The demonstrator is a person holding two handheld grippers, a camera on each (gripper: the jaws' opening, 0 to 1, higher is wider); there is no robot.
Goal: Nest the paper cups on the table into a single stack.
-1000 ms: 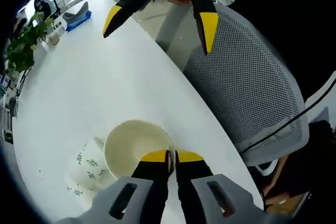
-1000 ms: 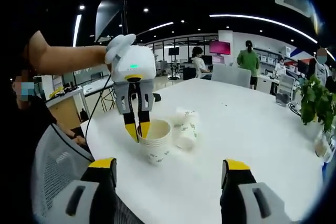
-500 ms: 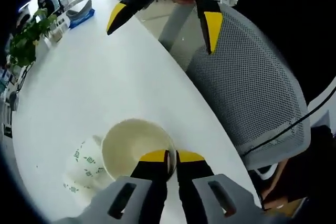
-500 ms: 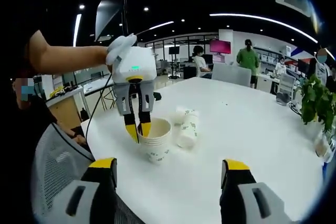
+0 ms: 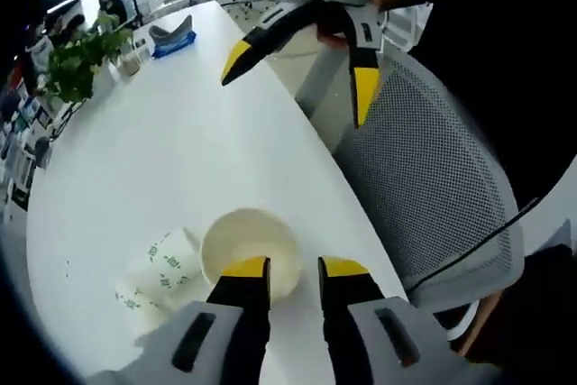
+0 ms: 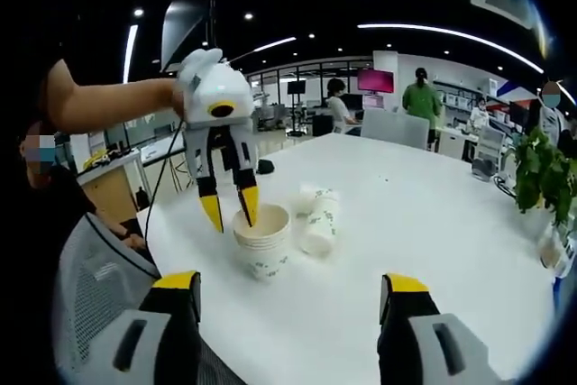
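Paper cups first, from the left gripper (image 6: 228,215) outward: its jaws stand apart w/ nothing held, one yellow tip outside the stack of cups (image 6: 262,242) and the other over its open mouth, seen in the right gripper view. In the left gripper view the same gripper (image 5: 294,270) hangs just above the stack's rim (image 5: 250,249), tips clear of it. The stack stands upright near the table (image 6: 433,223) edge, w/ a mesh chair (image 5: 424,187) just beyond that edge. A lying cup (image 6: 318,221) rests on its side, touching or nearly touching the stack; can't tell which.

Right gripper (image 6: 287,293) is wide open, empty, well apart from the cups.

Risks, as judgement: the inside tip could catch the rim on lift-off and tip the stack, maybe off the near edge. The lying cup can roll if nudged, and a hard pinch would crush its thin wall, so it wouldn't nest cleanly.
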